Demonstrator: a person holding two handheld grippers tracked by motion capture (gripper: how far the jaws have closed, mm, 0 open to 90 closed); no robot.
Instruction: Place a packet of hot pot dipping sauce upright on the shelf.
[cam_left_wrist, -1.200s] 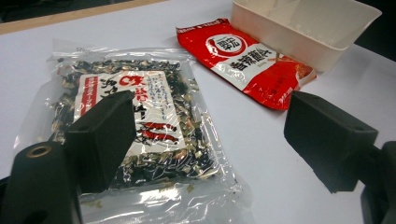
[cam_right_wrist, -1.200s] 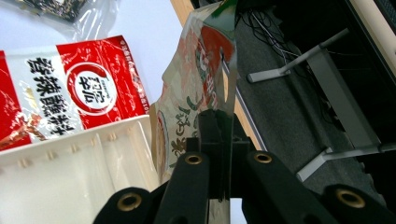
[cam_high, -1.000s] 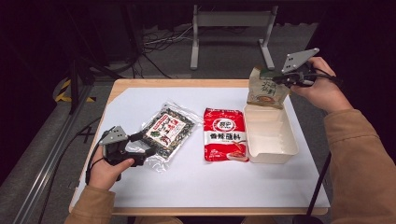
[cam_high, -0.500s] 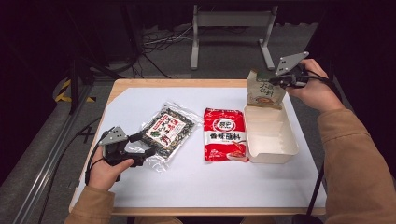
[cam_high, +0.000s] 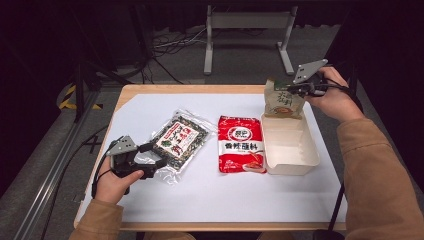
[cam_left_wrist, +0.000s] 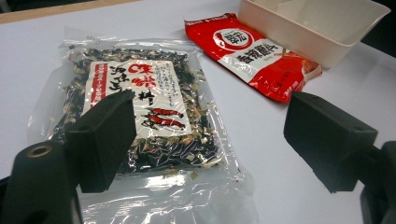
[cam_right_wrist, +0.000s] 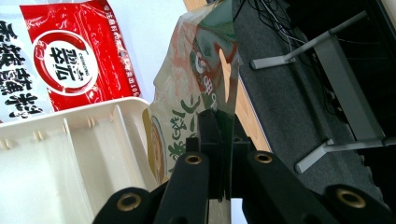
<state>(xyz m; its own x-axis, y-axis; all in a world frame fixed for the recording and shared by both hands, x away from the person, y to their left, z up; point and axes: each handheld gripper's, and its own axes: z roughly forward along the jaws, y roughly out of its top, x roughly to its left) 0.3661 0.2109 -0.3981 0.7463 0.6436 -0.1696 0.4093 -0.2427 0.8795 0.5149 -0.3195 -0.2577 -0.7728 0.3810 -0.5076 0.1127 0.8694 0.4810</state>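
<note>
My right gripper (cam_high: 296, 90) is shut on the top edge of a beige and green packet (cam_high: 282, 101), which hangs upright over the far end of the cream box (cam_high: 291, 161). In the right gripper view the packet (cam_right_wrist: 196, 84) is pinched between the two black jaws (cam_right_wrist: 219, 154), just above the box wall (cam_right_wrist: 70, 122). My left gripper (cam_high: 156, 157) rests open on the table at the near left, its fingers (cam_left_wrist: 105, 140) over the near edge of a clear seaweed packet (cam_high: 179, 141). A red sauce packet (cam_high: 241, 144) lies flat between the seaweed packet and the box.
A white sheet (cam_high: 210, 200) covers the wooden table (cam_high: 150, 90). Behind the table stands a grey metal frame (cam_high: 248, 22) on a dark floor with cables. The seaweed packet (cam_left_wrist: 140, 107) and the red packet (cam_left_wrist: 252, 51) lie ahead of the left gripper's jaws.
My right hand has lowered the beige packet a little toward the far end of the box. The left hand and gripper have stayed put.
</note>
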